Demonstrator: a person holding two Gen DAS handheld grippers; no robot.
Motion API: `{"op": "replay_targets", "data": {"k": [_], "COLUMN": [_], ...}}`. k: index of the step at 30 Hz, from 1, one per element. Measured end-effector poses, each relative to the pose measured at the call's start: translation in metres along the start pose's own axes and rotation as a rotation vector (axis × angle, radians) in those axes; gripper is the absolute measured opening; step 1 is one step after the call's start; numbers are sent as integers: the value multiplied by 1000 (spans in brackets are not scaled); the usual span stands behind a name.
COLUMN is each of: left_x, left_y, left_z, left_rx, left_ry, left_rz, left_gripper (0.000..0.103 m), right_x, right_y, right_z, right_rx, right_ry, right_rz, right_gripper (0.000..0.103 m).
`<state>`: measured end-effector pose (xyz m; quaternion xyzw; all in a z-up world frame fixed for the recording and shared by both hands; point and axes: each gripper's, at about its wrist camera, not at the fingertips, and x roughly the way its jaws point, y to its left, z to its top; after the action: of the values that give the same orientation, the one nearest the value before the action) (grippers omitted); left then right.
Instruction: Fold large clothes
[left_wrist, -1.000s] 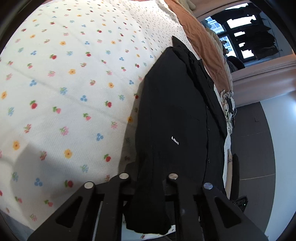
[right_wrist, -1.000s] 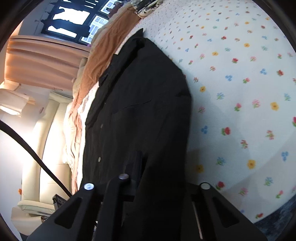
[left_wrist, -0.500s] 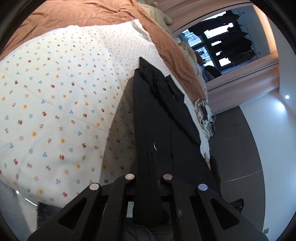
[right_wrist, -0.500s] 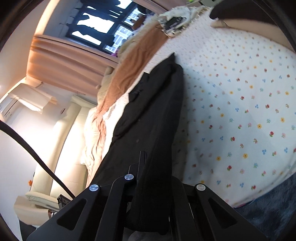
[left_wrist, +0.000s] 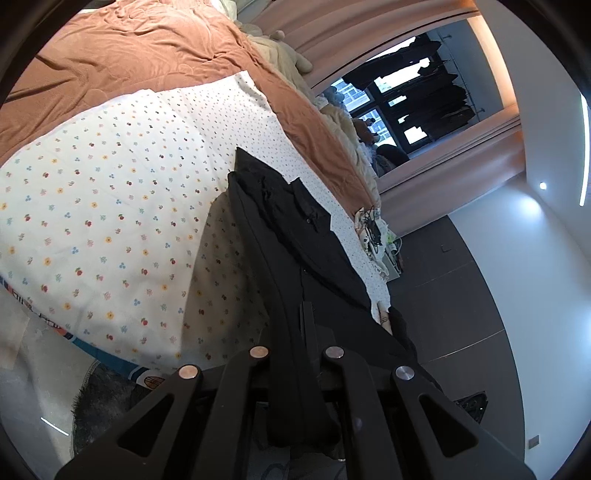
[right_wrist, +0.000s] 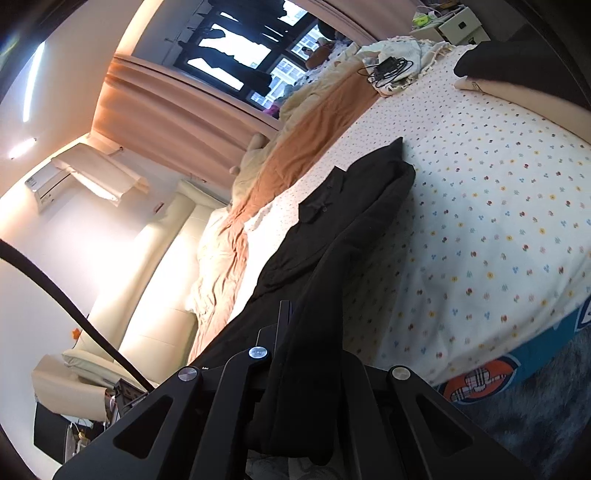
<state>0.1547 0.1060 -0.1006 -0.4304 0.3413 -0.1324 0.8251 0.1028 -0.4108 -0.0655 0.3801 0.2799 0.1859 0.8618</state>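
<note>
A black button-up shirt (left_wrist: 295, 240) stretches from the flower-print bed sheet (left_wrist: 110, 206) up to both grippers. Its far end with the collar (right_wrist: 325, 199) still lies on the sheet. My left gripper (left_wrist: 299, 354) is shut on one near corner of the shirt, and the cloth hangs down between its fingers. In the right wrist view the same black shirt (right_wrist: 332, 258) runs to my right gripper (right_wrist: 295, 350), which is shut on the other near corner. Both near corners are lifted off the bed, and the cloth hides the fingertips.
A rust-brown blanket (left_wrist: 140, 48) and cream bedding (right_wrist: 221, 258) lie along the far side of the bed. Cables and a device (right_wrist: 388, 70) rest on a cloth at one bed corner. Curtains and a dark window (left_wrist: 406, 92) stand beyond. A dark rug (right_wrist: 546, 406) covers the floor.
Both grippers have risen and drawn back from the bed with the shirt's near edge in them. The shirt has gone from lying flat to stretched and hanging, and more of the room shows.
</note>
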Motion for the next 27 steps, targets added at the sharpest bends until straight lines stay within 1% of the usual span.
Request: {"op": "replay_targets", "data": {"k": [4,11,17,21,27], "left_x": [-19,-55,-71,-70,-62], "left_y": [-5,-1,0,0,-10], "left_z": [-12,-39,-55,-52,-27], "left_rx": [12,15,30,13,12], "left_ry": [-13,-31,-36,-32,-55], "left_rz": [-13,-41,-62,-68,-85], "left_gripper": [5,5,5,5,5], "right_x": [-21,-47,-65,-67,-56], "right_y": [5,-4,-10,-12,-8], "right_z": [-15,-38,-51,-45,-19], "right_rx": [-11,-16,-25,-5,1], "right_ry": [-9,-28,-23,-19,-40], "right_rz": [7,21,12,11,20], "right_gripper": [0,0,0,0,0]}}
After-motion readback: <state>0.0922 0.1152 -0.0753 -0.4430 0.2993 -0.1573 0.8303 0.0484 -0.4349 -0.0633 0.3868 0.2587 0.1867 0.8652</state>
